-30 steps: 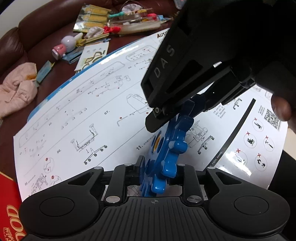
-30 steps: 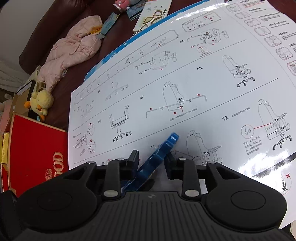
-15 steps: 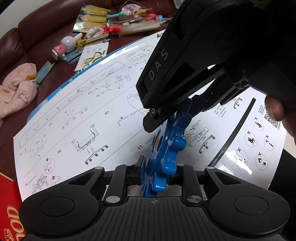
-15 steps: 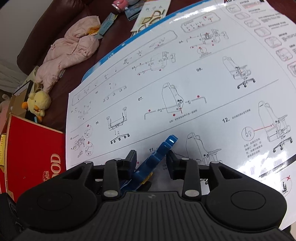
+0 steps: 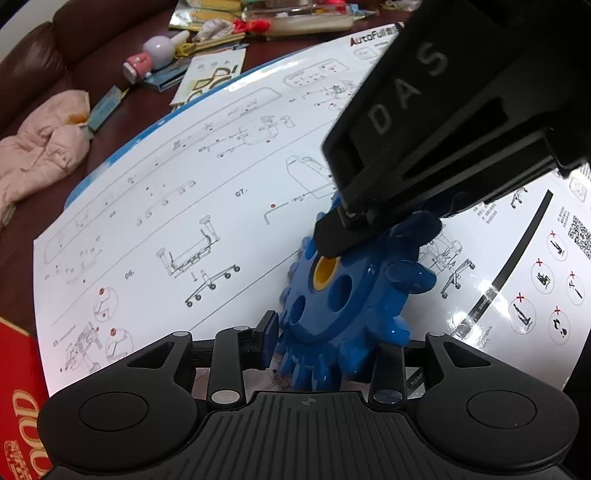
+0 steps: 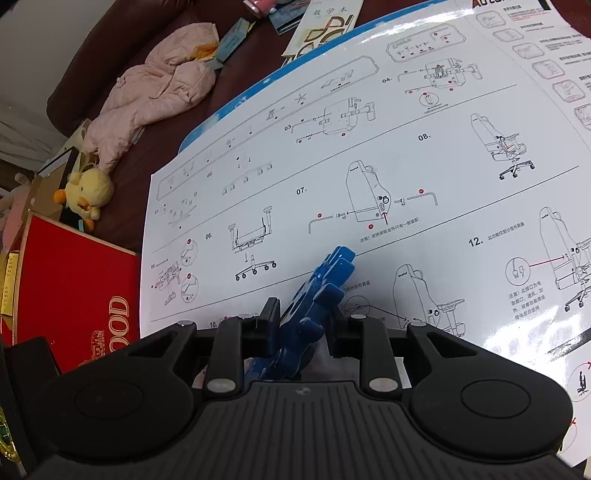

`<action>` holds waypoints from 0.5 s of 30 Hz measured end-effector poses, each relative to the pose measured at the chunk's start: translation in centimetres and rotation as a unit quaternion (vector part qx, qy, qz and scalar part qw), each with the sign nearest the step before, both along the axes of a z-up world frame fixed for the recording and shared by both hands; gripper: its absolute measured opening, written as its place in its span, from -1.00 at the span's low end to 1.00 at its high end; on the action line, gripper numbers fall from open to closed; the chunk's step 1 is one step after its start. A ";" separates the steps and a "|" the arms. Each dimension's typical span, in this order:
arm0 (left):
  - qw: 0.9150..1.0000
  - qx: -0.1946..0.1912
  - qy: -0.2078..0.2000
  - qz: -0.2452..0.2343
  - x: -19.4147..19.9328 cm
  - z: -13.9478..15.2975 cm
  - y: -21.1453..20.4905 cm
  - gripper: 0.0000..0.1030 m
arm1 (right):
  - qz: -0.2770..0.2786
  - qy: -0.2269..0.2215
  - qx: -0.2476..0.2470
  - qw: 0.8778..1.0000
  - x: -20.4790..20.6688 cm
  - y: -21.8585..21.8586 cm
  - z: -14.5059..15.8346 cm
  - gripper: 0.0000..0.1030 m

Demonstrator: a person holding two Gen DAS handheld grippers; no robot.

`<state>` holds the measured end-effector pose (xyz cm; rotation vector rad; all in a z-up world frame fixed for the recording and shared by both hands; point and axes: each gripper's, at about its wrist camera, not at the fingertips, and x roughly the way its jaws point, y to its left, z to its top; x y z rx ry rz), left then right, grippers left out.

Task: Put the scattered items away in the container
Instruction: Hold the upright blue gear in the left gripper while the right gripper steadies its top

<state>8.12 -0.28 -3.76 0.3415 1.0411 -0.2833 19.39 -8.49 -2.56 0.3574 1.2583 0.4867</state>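
On the dark brown table [image 5: 110,70] a big white instruction sheet [image 5: 229,206] covers most of the surface, and the clutter lies around its edges: a pink cloth bundle [image 5: 40,147], a red box [image 6: 77,295] at the sheet's near left corner, a booklet [image 5: 210,77], a yellow plush duck [image 6: 86,192], a small pink and white toy figure [image 5: 153,55] and a heap of packets [image 5: 266,18] at the far side. No item can be seen resting inside a container, and I cannot tell whether the red box is the container meant, so by my reading the tidying is at an early stage with nearly everything left to collect. The one thing in hand is a blue toy gear [image 5: 351,291] with a yellow centre, held tilted above the sheet between both tools. The right gripper [image 6: 304,325] has just been closing; in the left wrist view one of its fingers lies across the gear's upper face by the yellow hub, and in its own view the gear sits edge-on between narrowly spread jaws, so it looks pinched there. The left gripper [image 5: 332,345] has just been opening: its jaws stand partly spread with the gear's lower teeth between them, the left pad clear of the plastic; I cannot tell about the right one
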 end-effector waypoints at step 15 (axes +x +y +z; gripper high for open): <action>1.000 0.019 -0.001 0.003 0.4 -0.5 0.1 -0.55 | -0.002 0.005 0.001 1.000 0.9 1.0 -0.7 -0.36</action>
